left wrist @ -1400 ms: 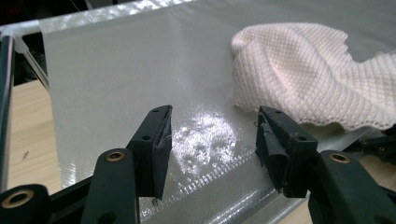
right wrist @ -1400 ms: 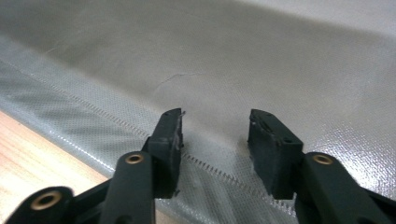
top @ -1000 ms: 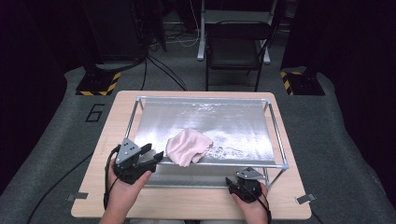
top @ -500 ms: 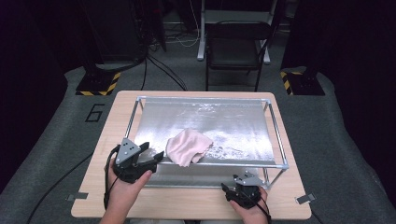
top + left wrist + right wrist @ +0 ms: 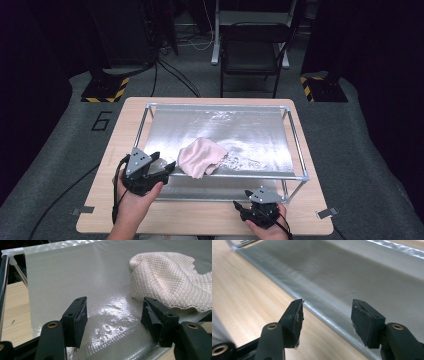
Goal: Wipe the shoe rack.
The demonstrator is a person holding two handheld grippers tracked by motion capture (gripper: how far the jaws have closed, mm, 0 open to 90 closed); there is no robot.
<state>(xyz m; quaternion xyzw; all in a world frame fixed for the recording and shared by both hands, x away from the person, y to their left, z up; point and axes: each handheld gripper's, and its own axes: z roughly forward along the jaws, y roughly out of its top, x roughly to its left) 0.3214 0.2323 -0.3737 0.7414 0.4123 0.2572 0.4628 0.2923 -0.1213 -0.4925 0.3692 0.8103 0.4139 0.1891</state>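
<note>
A crumpled pale pink waffle-weave cloth (image 5: 201, 156) lies on the silver sheet (image 5: 220, 125) of a metal frame, near its front rail. My left gripper (image 5: 167, 168) sits at the front left of the frame, pointing at the cloth. Its jaws have just been opening and stand open with nothing between them. In the left gripper view the cloth (image 5: 170, 280) lies just beyond the right fingertip (image 5: 155, 312). My right gripper (image 5: 241, 208) hovers low over the wooden table (image 5: 200, 217) in front of the frame. Its jaws have just been closing a little but stand open (image 5: 327, 320) and empty.
The frame's front rail (image 5: 250, 175) and its corner posts stand between the grippers and the sheet. A sheet edge (image 5: 319, 307) hangs down to the tabletop. Behind the table stand a folding chair (image 5: 252, 55) and two yellow-black striped bases (image 5: 105, 90) on the floor.
My right gripper has drawn back toward the table's near edge and a little to the left. The left gripper and the cloth have stayed where they were.
</note>
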